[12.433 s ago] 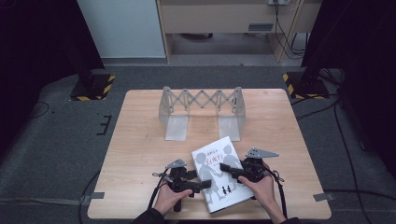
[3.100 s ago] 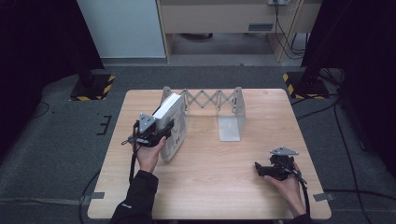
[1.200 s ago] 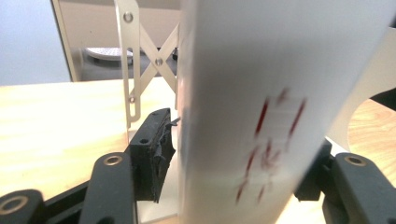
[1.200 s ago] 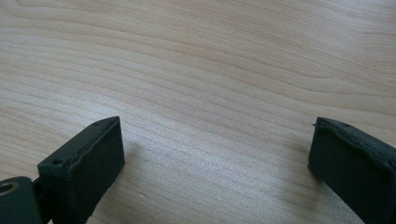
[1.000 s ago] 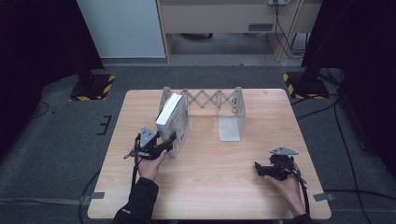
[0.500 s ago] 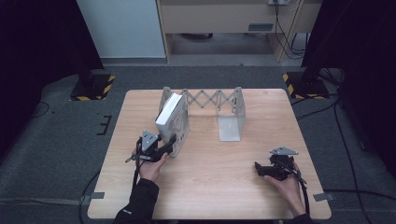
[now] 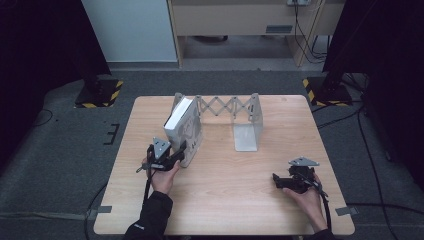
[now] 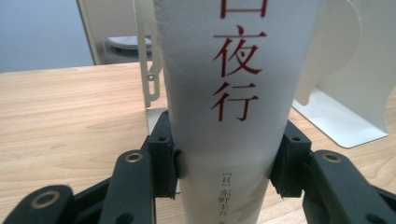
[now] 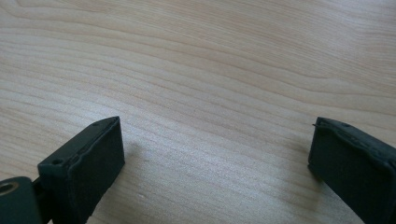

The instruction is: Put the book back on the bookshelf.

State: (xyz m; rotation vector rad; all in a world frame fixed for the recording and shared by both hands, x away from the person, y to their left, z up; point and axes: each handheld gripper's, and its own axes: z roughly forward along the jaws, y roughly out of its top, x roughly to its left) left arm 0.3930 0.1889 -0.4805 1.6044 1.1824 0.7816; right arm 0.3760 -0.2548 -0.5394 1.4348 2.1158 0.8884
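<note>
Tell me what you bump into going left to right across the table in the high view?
Left gripper clamped on the white book → far end plate of the bookstand → right gripper, jaws apart, resting on the table.

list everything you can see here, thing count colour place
book: 1, white with red characters on the spine, upright at the left end of the rack, spine toward the person
expanding book rack: 1, off-white metal, far middle of the table, two end plates joined by a scissor lattice
table: 1, light wood, centre of the room
floor stands with yellow-black tape: 2, black, on the grey carpet at the far left and far right of the table
left tool: 1, black, at the book's near edge; jaws have just been closing and now press both sides of the spine
right tool: 1, black, near right of the table, jaws wide apart, nothing between them
</note>
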